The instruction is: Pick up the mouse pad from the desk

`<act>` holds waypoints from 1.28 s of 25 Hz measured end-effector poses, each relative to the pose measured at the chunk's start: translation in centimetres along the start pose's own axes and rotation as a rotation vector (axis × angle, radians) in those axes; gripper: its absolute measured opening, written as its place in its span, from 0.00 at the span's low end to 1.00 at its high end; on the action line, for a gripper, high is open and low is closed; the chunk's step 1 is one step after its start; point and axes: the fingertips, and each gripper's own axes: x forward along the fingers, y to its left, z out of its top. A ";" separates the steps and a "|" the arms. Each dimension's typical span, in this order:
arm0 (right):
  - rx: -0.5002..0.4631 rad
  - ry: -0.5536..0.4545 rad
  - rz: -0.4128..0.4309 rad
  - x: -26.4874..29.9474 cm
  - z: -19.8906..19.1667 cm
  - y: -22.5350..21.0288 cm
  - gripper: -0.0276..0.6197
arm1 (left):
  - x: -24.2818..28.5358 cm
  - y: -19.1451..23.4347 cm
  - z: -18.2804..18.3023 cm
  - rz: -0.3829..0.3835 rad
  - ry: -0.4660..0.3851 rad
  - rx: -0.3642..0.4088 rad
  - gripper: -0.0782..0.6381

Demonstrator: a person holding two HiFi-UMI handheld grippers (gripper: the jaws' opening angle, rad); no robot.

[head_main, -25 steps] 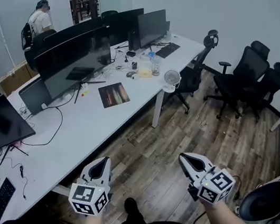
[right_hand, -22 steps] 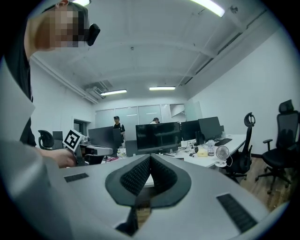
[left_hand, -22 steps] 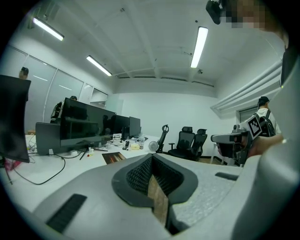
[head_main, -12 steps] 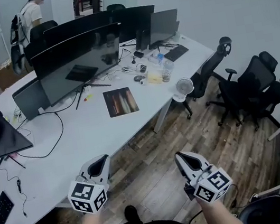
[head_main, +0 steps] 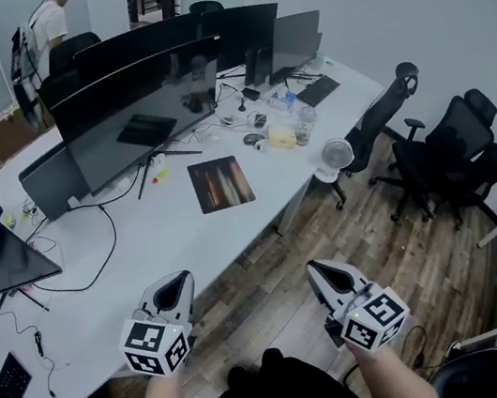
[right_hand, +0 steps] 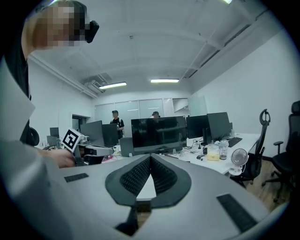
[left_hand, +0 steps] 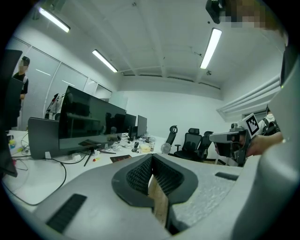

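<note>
My left tongs [head_main: 176, 282] and right tongs [head_main: 321, 273] are held out side by side in front of me. Both are closed tight, jaw against jaw, with nothing between them. The left pair shows against the near edge of the long white bench [head_main: 143, 250], and the right pair is over the wooden floor [head_main: 271, 275]. The mouse pad [head_main: 221, 184] is a dark rectangle with an orange-brown picture on it. It lies flat on the bench ahead of me, well apart from both tongs. It sits just in front of the foot of the big dark monitor [head_main: 137, 108], and a small white fan [head_main: 334, 157] is off to its right at the bench's edge. Black office chairs [head_main: 455, 157] stand further right on the floor.
</note>
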 end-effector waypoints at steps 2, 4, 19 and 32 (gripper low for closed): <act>-0.006 0.001 0.014 1.0 0.2 -0.2 0.05 | 0.3 0.6 0.1 0.008 -0.003 0.001 0.12; -0.008 -0.001 0.030 2.1 0.4 -0.6 0.05 | 0.8 1.3 0.3 0.021 -0.006 0.003 0.12; 0.057 0.011 0.169 14.5 0.9 -13.7 0.05 | 14.6 6.4 1.4 0.136 0.064 -0.011 0.12; 0.058 0.047 0.255 23.2 3.7 -27.0 0.05 | 28.7 8.2 4.7 0.212 0.095 0.004 0.12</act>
